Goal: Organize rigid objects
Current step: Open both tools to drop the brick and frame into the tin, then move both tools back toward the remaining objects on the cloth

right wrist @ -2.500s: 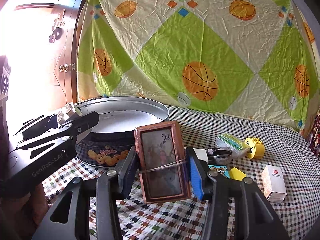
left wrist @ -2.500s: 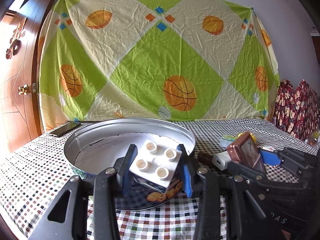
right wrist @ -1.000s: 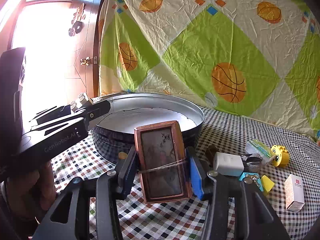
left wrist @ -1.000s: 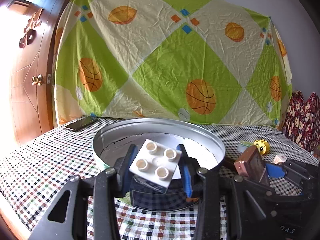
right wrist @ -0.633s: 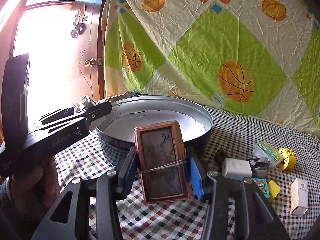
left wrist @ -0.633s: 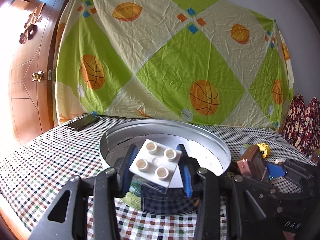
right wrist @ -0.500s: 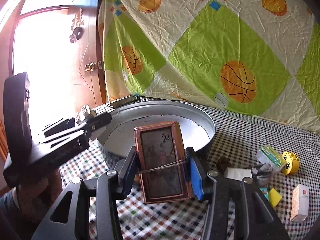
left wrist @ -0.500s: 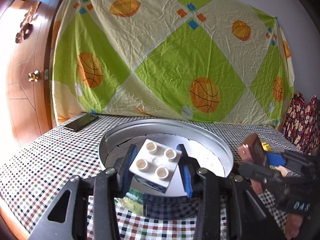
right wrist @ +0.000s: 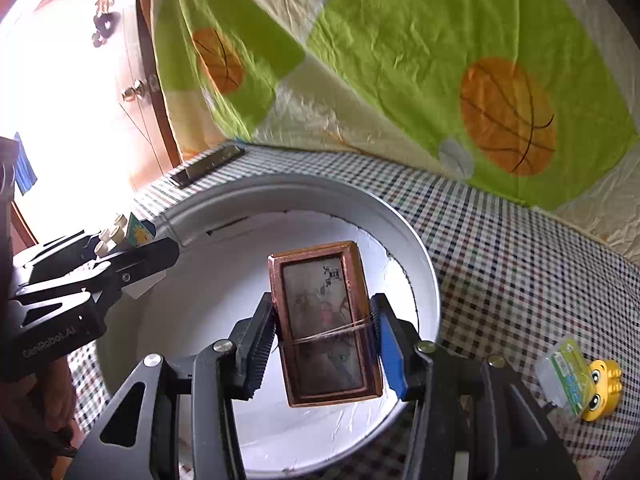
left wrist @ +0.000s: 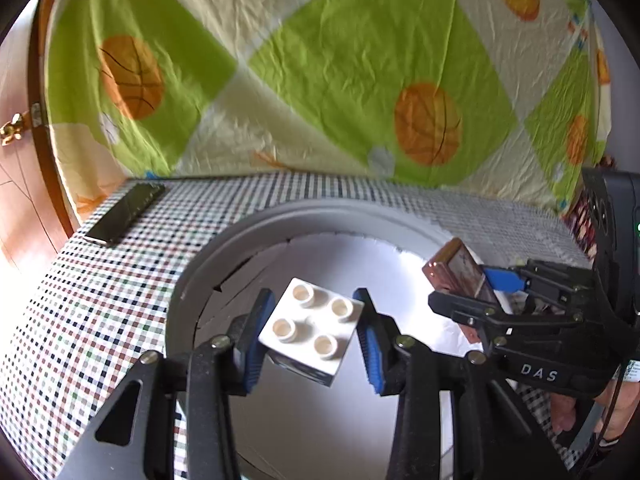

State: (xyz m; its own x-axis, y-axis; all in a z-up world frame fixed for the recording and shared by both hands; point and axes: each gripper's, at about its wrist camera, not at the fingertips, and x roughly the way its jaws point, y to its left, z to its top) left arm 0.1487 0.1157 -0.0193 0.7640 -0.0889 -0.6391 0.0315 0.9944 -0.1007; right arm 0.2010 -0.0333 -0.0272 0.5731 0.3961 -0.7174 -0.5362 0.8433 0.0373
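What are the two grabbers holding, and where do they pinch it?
Left gripper pinches the white block by opposite sides. Right gripper pinches the brown picture frame by its long edges.

1. The left gripper [left wrist: 310,334] points forward and down, its jaws closed on a white block [left wrist: 311,330].
2. The right gripper [right wrist: 325,334] tilts down likewise, its jaws clamped on a copper-framed box [right wrist: 325,328].
3. From the left wrist camera, the right gripper sits at three o'clock, a hand [left wrist: 600,408] behind it.
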